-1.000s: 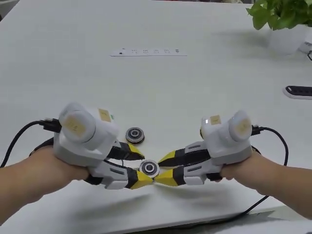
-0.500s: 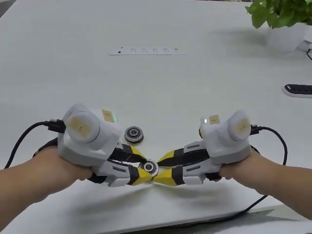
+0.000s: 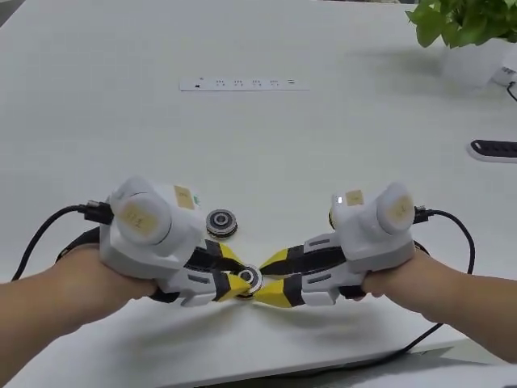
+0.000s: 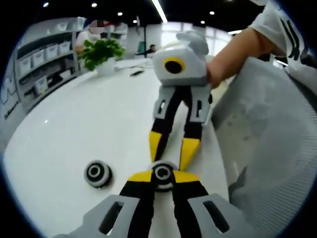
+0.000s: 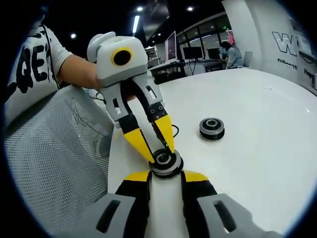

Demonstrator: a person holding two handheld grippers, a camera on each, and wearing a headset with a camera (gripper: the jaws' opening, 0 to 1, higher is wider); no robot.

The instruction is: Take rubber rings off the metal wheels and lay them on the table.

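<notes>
A small metal wheel (image 3: 248, 278) with a black rubber ring around it is held just above the table's front edge. My left gripper (image 3: 240, 279) and my right gripper (image 3: 259, 283) meet on it from either side. In the left gripper view the wheel (image 4: 162, 173) sits between my left gripper (image 4: 163, 176) tips, and the right gripper (image 4: 171, 157) pinches it from the far side. In the right gripper view the same wheel (image 5: 166, 162) sits in my right gripper (image 5: 166, 175), with the left gripper (image 5: 159, 151) clamped on its rim. A second wheel (image 3: 221, 222) (image 4: 97, 173) (image 5: 212, 128) lies flat on the table.
A white power strip (image 3: 242, 84) lies far back at the centre. A potted plant (image 3: 464, 32) stands at the back right, with a black power strip (image 3: 494, 150) in front of it. Cables trail from both grippers. The table's front edge (image 3: 242, 370) is close beneath my hands.
My left gripper's jaws, wide open a second ago, have shut onto the wheel held by the right gripper. The right gripper and the second wheel stayed put.
</notes>
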